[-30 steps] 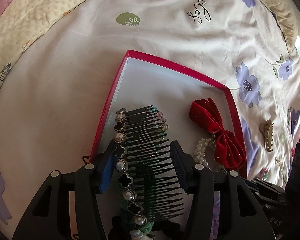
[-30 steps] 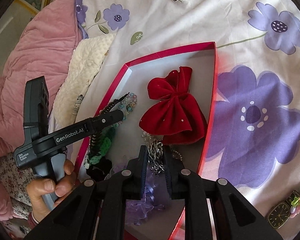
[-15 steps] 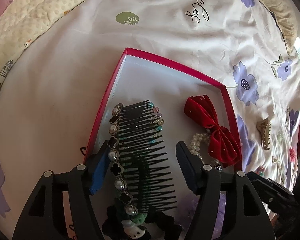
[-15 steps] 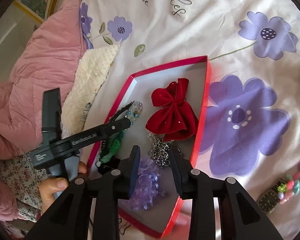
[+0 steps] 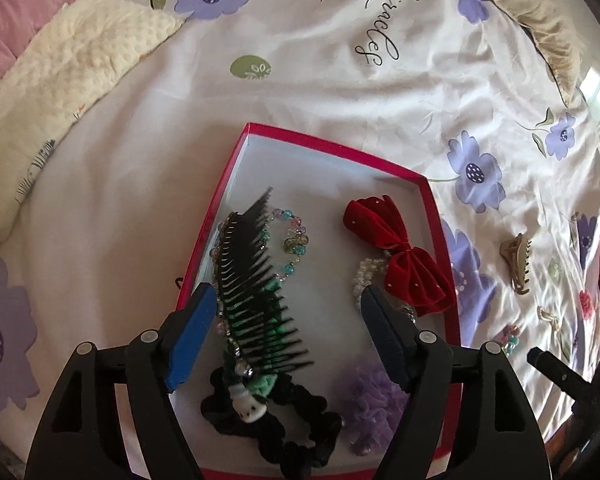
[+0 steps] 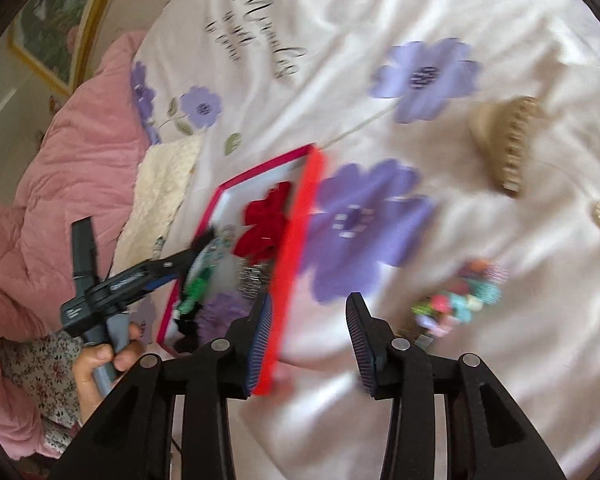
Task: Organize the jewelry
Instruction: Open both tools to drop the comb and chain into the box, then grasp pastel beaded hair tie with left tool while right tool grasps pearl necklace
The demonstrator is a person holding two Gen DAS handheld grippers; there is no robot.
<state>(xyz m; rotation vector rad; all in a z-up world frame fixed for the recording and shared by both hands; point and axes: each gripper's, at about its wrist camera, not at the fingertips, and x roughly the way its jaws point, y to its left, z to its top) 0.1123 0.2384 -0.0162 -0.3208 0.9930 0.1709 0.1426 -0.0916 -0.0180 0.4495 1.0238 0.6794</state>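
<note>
Comb (image 5: 256,280) is lying loose in the red box (image 5: 332,152) between the opening left gripper (image 5: 288,340) fingers, probably just dropped, while the empty right gripper (image 6: 308,344) is widening near the bead cluster (image 6: 460,300) on the bed (image 6: 480,360).

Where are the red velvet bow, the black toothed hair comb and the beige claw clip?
Red velvet bow (image 5: 396,256): left wrist view, its centre knot.
Black toothed hair comb (image 5: 252,280): left wrist view, mid-teeth.
Beige claw clip (image 6: 504,140): right wrist view, its curved back.
</note>
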